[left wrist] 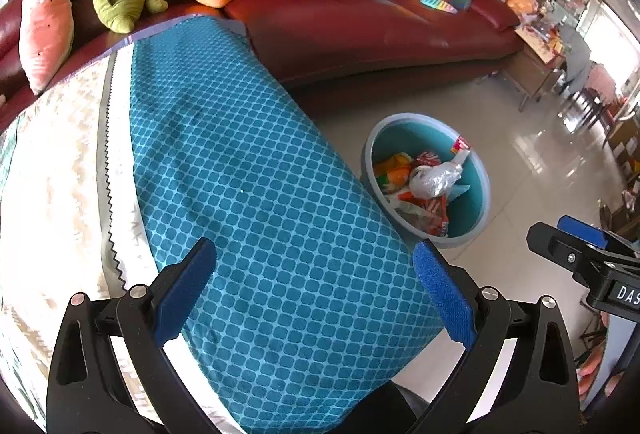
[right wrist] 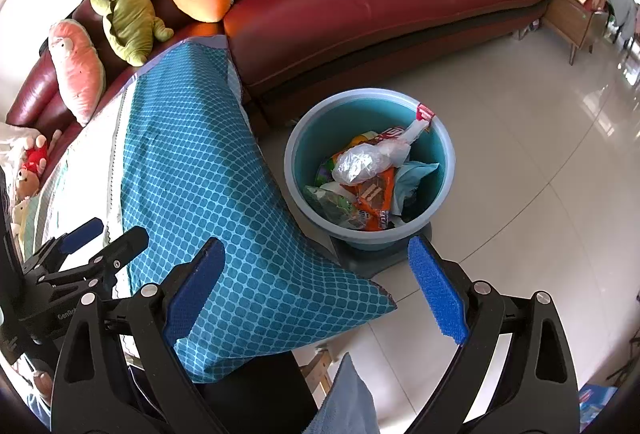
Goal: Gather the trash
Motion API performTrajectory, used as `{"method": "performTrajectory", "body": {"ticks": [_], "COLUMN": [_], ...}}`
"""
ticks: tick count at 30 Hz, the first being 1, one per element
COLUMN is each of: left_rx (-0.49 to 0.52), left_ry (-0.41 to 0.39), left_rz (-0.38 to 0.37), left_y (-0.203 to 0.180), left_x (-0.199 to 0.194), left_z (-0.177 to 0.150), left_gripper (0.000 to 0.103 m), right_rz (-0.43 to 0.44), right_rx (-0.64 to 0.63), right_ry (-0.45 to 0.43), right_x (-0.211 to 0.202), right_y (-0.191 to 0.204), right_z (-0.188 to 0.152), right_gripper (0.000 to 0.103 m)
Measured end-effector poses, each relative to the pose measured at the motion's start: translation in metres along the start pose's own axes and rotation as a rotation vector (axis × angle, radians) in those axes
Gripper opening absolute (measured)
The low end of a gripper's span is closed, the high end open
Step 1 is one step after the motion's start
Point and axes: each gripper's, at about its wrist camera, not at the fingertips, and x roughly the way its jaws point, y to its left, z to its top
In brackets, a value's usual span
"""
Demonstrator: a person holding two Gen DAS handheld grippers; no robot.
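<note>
Left claw: the left claw (left wrist: 314, 286) is hovering wide apart over the blue checked cloth (left wrist: 256, 202), holding nothing.
Right claw: the right claw (right wrist: 316, 284) is also gaping wide and gripping nothing, hanging over the cloth's drooping corner with the floor (right wrist: 520, 170) just beyond.
Bin: a blue bin (right wrist: 448, 170) is standing on the floor just beside the cloth's edge, in front of the red sofa (right wrist: 360, 6).
Trash: wrappers (right wrist: 372, 202) and a crumpled clear bag (right wrist: 360, 164) are lying piled inside the bin, with one wrapper leaning on the rim.
Left view only: it is catching the right claw's tip at its right edge.
Right view only: it is showing the left claw (right wrist: 102, 234) low on its left and small stuffed toys (right wrist: 32, 162) at the far left.
</note>
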Motion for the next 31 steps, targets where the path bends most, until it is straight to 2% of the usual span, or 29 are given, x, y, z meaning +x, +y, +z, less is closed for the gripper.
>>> {"method": "performTrajectory", "body": {"ticks": [23, 31], "left_rx": [-0.007, -0.034], "left_ry": [0.011, 0.021], "left_rz": [0.010, -0.023], "left_y": [0.010, 0.018], "left_x": [0.002, 0.005], "left_z": [0.000, 0.001], "left_gripper": [0.099, 0.099], "right_rz": [-0.021, -0.026], "right_rx": [-0.016, -0.025], "right_ry": [0.020, 0.026], "right_x": [0.012, 0.013], "right_y": [0.005, 0.010], "right_z": [0.006, 0.007], "right_gripper": [0.089, 0.089]}}
